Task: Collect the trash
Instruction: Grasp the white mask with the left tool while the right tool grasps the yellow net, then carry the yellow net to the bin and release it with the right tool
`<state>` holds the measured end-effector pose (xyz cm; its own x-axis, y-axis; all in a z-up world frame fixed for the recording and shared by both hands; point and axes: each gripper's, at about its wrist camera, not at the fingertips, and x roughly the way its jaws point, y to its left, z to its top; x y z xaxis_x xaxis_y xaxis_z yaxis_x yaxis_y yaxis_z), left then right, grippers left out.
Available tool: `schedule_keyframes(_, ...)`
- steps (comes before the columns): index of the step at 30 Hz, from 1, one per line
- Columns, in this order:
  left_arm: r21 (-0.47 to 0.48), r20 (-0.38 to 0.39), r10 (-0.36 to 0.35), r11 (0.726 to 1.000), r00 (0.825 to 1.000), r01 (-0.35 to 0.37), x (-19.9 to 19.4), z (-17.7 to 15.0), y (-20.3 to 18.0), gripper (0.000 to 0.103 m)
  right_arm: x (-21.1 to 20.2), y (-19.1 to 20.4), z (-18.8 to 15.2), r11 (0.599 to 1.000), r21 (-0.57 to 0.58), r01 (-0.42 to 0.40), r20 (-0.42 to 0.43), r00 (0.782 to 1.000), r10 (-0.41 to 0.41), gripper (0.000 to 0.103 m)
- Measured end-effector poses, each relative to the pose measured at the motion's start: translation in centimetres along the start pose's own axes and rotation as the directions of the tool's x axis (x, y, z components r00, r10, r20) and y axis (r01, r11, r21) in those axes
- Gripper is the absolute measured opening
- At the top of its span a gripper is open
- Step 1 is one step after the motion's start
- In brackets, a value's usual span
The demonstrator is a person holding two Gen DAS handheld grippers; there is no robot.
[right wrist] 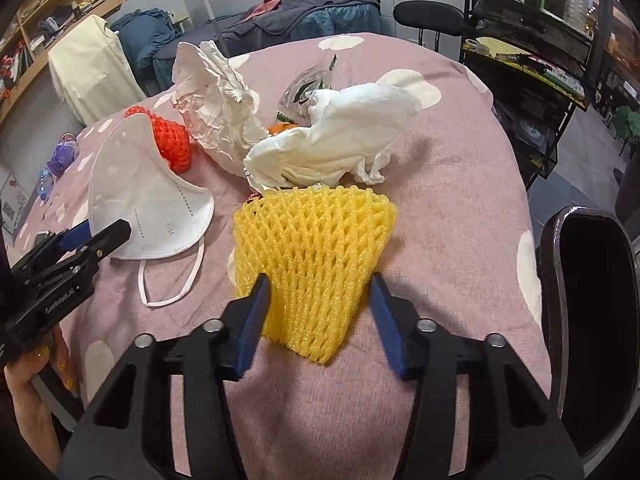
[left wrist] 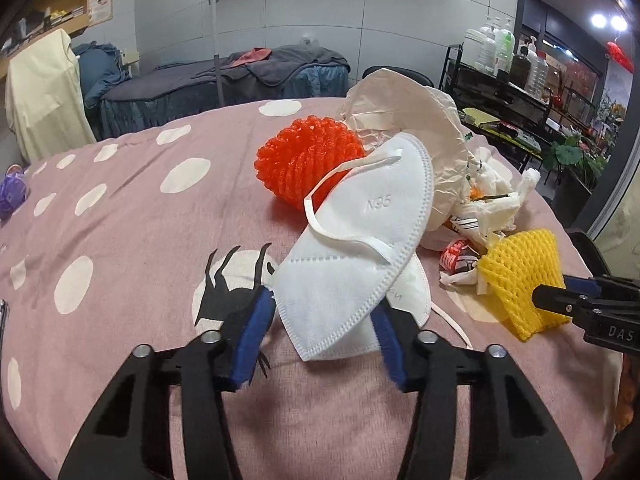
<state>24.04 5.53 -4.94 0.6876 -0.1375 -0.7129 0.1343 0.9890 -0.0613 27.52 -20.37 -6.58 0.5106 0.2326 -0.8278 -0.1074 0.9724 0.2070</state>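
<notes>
A white N95 mask stands tilted up off the pink dotted tablecloth, and my left gripper is shut on its lower edge, blue pads against both sides. The right wrist view shows the same mask with my left gripper at its left edge. A yellow foam fruit net lies in front of my right gripper, which is shut on its narrow near end. From the left wrist view, the yellow net and my right gripper are at the right.
A red foam net, crumpled white paper, a white plastic bag and a red-white wrapper lie behind. A black chair stands at the table's right edge, a metal rack beyond. Purple items sit far left.
</notes>
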Motion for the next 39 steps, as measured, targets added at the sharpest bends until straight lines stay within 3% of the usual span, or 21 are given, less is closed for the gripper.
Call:
schedule_keyframes(5,-0.038,0.029,-0.009,0.999,1.0,0.01,-1.4,-0.8,0.6,0.012,-0.5,-0.5,-0.6,0.999,0.01,-0.032,0.035,0.999,0.032,0.016)
schedule_keyframes(8,-0.046,0.048,-0.018,0.999,0.999,0.021,-2.4,-1.0,0.5,0.007,-1.5,-0.4,-1.0,0.999,-0.005,-0.034,0.073,0.997,0.034,0.013)
schedule_keyframes(16,-0.078,0.114,-0.038,0.996,0.993,0.047,-5.9,-2.5,0.1,0.006,-5.0,0.1,-2.4,0.998,-0.037,-0.045,0.171,0.984,0.051,0.013)
schedule_keyframes(24,-0.11,0.172,-0.084,0.989,0.982,0.104,-9.4,-4.7,-1.7,0.006,-9.4,-0.2,-4.6,0.997,-0.079,-0.005,0.27,0.962,0.026,0.013)
schedule_keyframes(31,-0.074,0.206,-0.132,0.986,0.97,0.15,-11.4,-5.4,-4.4,0.006,-12.1,-2.2,-6.6,0.999,-0.024,-0.032,0.32,0.947,0.038,0.013)
schedule_keyframes(39,-0.014,0.245,-0.206,0.976,0.947,0.216,-12.4,-4.5,-8.1,0.006,-14.6,-5.5,-8.5,0.999,0.044,-0.015,0.364,0.931,-0.002,0.013)
